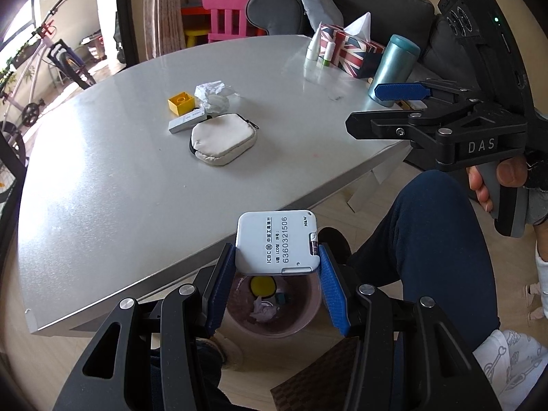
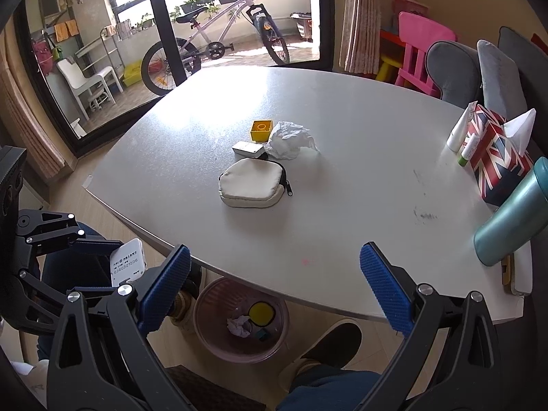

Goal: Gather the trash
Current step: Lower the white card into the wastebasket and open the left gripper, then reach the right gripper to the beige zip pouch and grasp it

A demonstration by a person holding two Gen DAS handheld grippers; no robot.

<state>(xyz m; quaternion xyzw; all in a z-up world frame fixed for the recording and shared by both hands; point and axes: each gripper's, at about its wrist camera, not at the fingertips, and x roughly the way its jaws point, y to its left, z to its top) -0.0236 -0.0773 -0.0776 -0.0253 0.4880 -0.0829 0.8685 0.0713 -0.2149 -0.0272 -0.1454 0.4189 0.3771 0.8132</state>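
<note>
My left gripper (image 1: pixel 277 274) is shut on a flat white ICBC card device (image 1: pixel 277 243), held over the pink trash bin (image 1: pixel 301 318) on the floor beside the table. The device also shows in the right wrist view (image 2: pixel 126 262), and so does the bin (image 2: pixel 209 335), which holds crumpled paper and a yellow round thing. My right gripper (image 2: pixel 274 284) is open and empty above the table's near edge; it also shows in the left wrist view (image 1: pixel 387 109). A crumpled white tissue (image 2: pixel 289 138) lies mid-table.
On the grey table (image 2: pixel 342 205) lie a white pouch (image 2: pixel 253 185), a yellow block (image 2: pixel 261 129) and a small white box (image 2: pixel 247 149). A Union Jack tissue box (image 2: pixel 496 157), small bottles and a teal flask (image 2: pixel 510 219) stand at the right. My legs are below.
</note>
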